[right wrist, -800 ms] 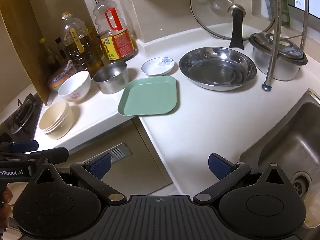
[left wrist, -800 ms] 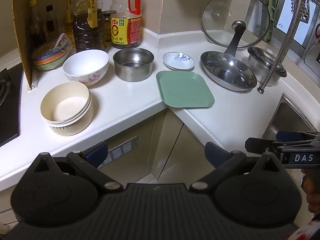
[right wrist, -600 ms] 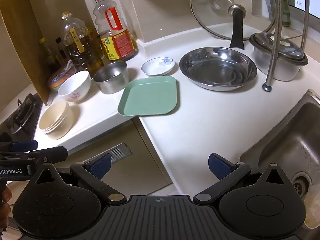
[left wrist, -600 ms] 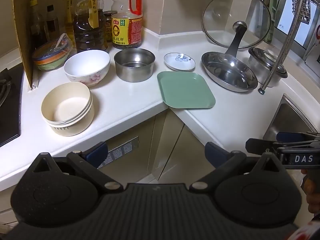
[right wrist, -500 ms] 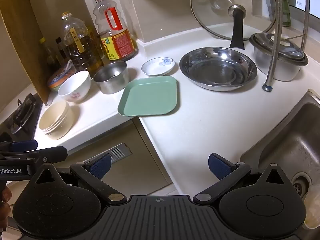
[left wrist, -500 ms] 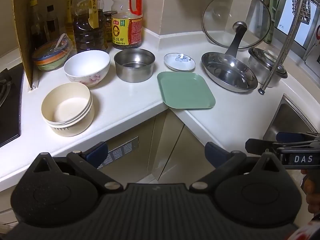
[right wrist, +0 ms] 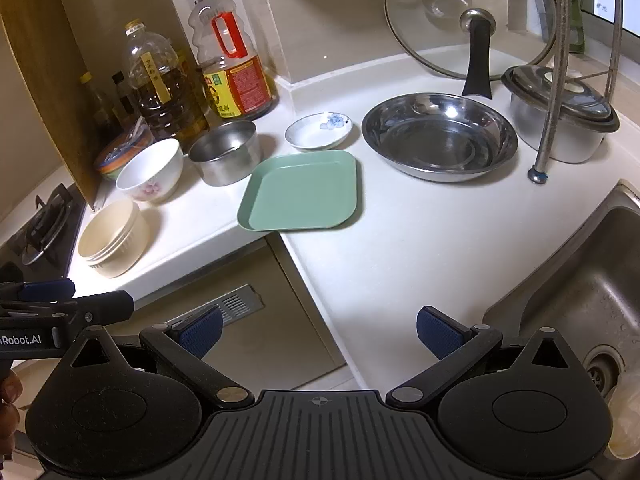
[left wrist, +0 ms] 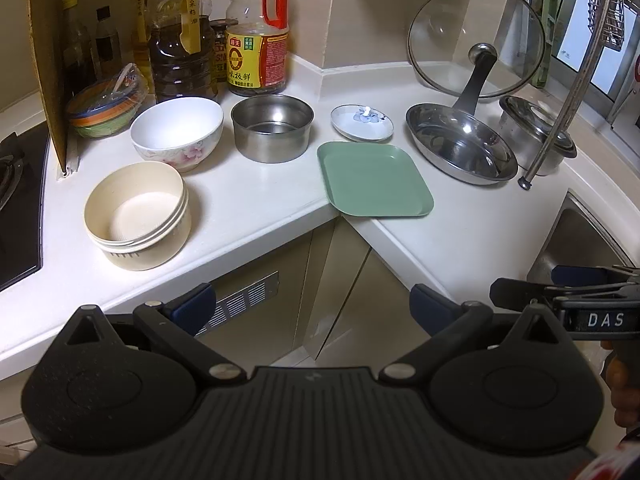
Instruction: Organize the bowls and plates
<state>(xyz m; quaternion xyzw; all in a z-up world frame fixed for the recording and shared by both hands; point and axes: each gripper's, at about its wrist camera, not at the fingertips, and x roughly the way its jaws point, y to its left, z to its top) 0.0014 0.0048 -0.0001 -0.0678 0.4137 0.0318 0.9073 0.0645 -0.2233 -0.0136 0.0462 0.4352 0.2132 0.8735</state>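
Hovering short of the white tabletop [left wrist: 256, 200], your left tongs [left wrist: 312, 306] and right tongs [right wrist: 318, 332] both stood spread wide with nothing between them, well apart from every dish.

Largest risk first: the wide steel basin [right wrist: 440, 136] lay just beside the rack's metal leg [right wrist: 548, 120] and near the glass lid [right wrist: 468, 20] leaning on the wall; a careless lift could have knocked either, I judged. Next, the green square plate [left wrist: 374, 178] had one corner poking past the tabletop's inner edge, so a nudge from the wrong side could have sent it to the floor. The nested cream bowls [left wrist: 138, 214] might have come apart if you pinched only the inner one. The steel bowl [left wrist: 272, 126] and the white flowered bowl [left wrist: 176, 132] stood close, so wide tongs could have bumped the neighbour. The small flowered saucer [left wrist: 362, 122], shallow and smooth, could have slipped.

Counted: one steel basin, one green plate, what looked like two cream bowls, one steel bowl, one flowered bowl, one saucer.
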